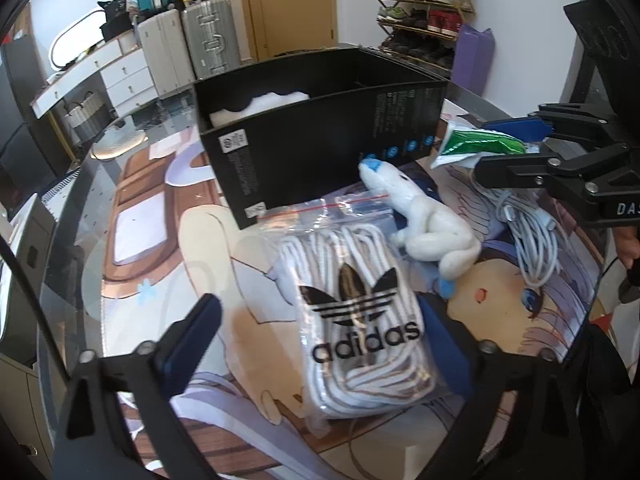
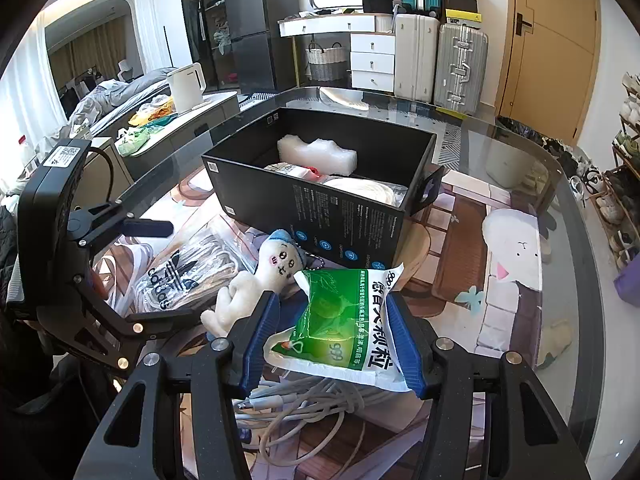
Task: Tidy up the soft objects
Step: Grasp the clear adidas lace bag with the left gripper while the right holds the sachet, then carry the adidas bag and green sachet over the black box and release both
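A black box (image 1: 320,152) stands on the glass table, also in the right wrist view (image 2: 344,216), holding white foam (image 2: 316,154) and packets. My right gripper (image 2: 332,316) is shut on a green and white sachet (image 2: 348,320) and holds it in front of the box; it shows in the left wrist view (image 1: 500,148). My left gripper (image 1: 328,332) is open around a clear bag of white Adidas laces (image 1: 360,320) lying on the table. A white plush toy (image 1: 424,224) lies beside the bag, also in the right wrist view (image 2: 260,280).
A coil of white cable (image 1: 532,232) lies right of the plush, and under my right gripper (image 2: 304,404). A printed anime mat (image 1: 152,240) covers the table. Suitcases (image 2: 460,68), a white dresser and a shoe rack (image 1: 424,12) stand behind.
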Motion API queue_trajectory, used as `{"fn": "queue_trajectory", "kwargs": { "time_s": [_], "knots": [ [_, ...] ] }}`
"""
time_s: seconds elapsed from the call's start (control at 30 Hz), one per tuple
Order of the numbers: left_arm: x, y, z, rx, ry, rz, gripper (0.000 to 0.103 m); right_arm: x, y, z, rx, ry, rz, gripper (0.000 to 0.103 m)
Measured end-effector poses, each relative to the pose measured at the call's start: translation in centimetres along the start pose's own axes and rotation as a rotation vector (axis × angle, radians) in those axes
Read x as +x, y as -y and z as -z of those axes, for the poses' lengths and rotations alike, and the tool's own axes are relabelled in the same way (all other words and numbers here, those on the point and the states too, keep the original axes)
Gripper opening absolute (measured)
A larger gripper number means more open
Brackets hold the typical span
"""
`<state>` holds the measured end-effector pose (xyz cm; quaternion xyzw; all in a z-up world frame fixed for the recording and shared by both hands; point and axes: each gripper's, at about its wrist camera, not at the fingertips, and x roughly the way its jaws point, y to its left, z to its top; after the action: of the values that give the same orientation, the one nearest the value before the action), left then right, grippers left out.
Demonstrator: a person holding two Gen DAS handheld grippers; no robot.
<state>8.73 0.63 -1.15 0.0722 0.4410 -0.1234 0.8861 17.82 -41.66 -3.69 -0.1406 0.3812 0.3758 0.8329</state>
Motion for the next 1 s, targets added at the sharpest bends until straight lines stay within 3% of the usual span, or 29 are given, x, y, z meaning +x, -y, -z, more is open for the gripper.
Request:
{"fn": "queue_trajectory", "kwargs": {
  "time_s": [0.17,0.27,0.63,1.0],
  "knots": [
    [-0.4,0.4,-0.1,0.022,0.009,0.031,0.055,-0.1,-0.1,-0.1,-0.002,0.004,-0.001,0.056],
    [-0.6,0.4,-0.1,0.021,0.02,0.033,0.05,-0.2,-0.1,-0.2,-0.002,0.008,-0.001,0.056],
    [-1.9,-0.4,-0.6,-0.003,0.06,0.037,0.049,-0.6,-0.2,-0.2,-0.011,0.022,-0.004,0.056],
    [-4.4,-1.2,-1.3,-0.047,0.16,0.075,0.049,-1.7,-0.6,-0.3,-0.025,0.053,-0.014,0.056]
  ]
}}
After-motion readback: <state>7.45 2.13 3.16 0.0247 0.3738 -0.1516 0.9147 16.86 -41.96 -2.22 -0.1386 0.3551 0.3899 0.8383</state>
